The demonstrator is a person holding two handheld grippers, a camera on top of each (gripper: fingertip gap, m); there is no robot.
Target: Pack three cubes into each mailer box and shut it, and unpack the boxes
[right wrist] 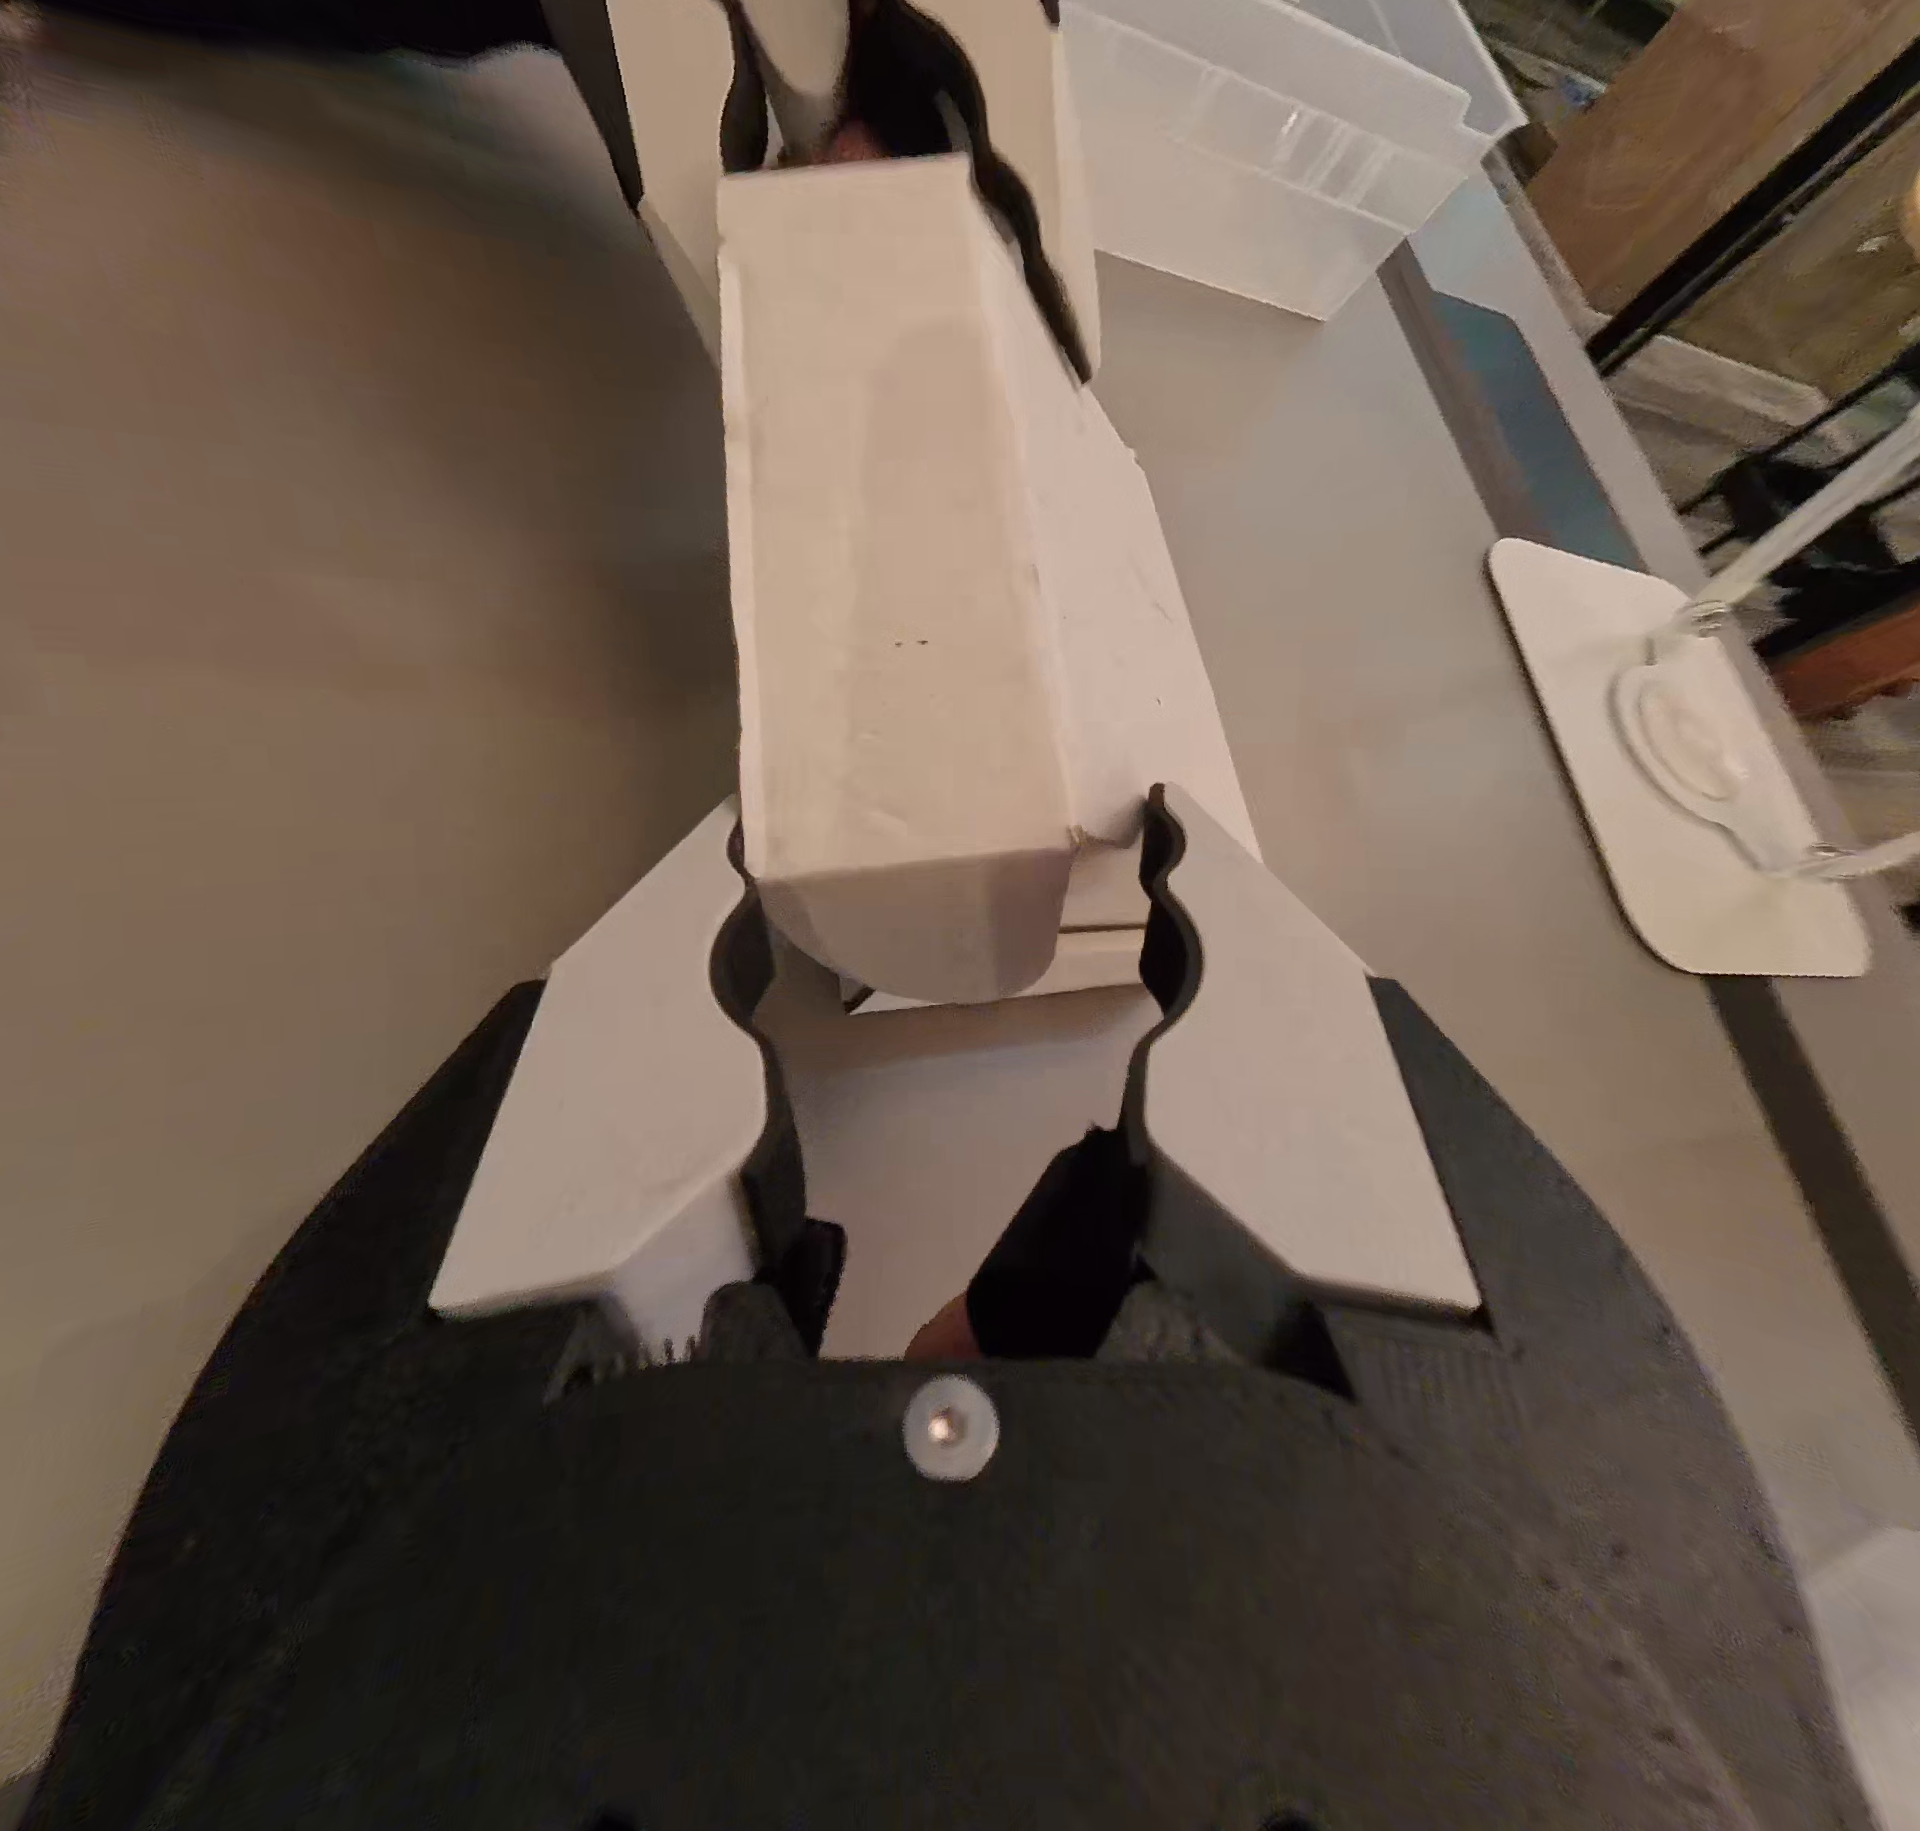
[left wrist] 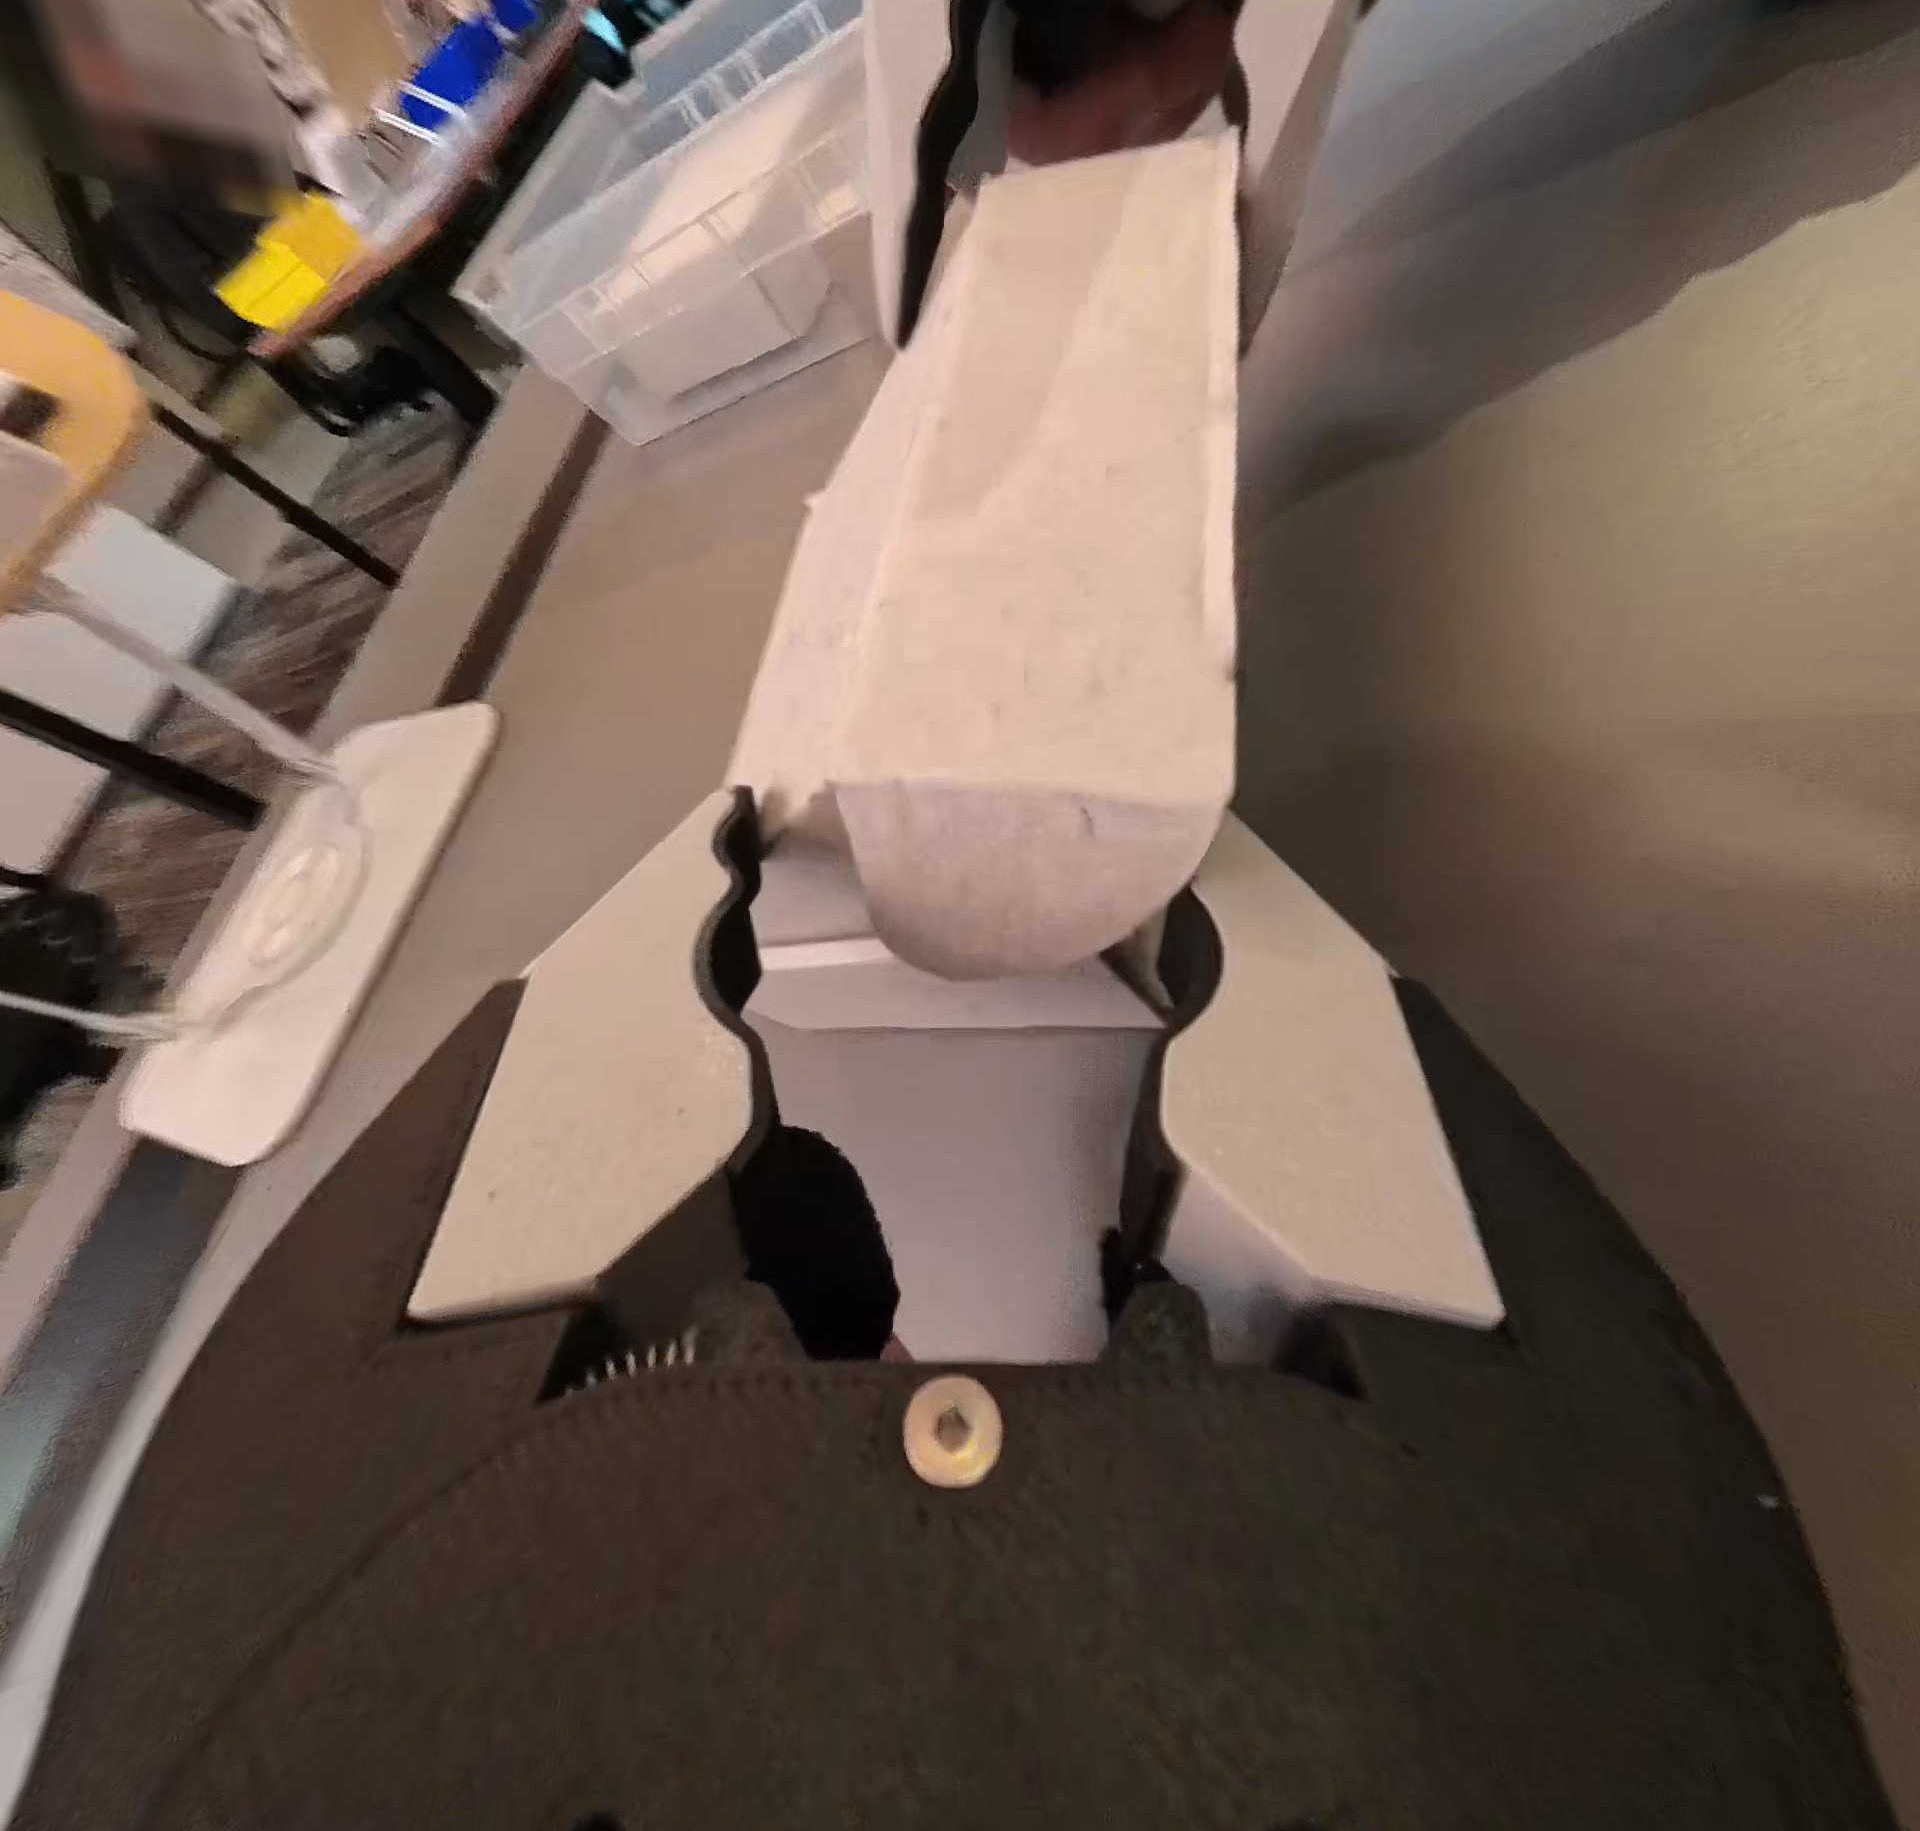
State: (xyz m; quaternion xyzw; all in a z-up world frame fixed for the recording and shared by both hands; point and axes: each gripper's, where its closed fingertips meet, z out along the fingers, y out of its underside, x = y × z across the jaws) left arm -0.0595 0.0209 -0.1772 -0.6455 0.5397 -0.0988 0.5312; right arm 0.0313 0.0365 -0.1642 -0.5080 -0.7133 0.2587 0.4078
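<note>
Left hand-held gripper [left wrist: 961, 908] clamps one end of the white mailer box [left wrist: 1039, 555], held above the grey tabletop [left wrist: 1558, 742]. Right hand-held gripper [right wrist: 951, 908] clamps the opposite end. A clear plastic bin [right wrist: 1278, 150] stands on the tabletop beyond the box.

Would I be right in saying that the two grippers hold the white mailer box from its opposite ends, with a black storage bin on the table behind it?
Not quite: the storage bin is clear plastic, not black, as the right wrist view shows. The rest holds: the left gripper and the right gripper grip the white mailer box from opposite ends.
</note>
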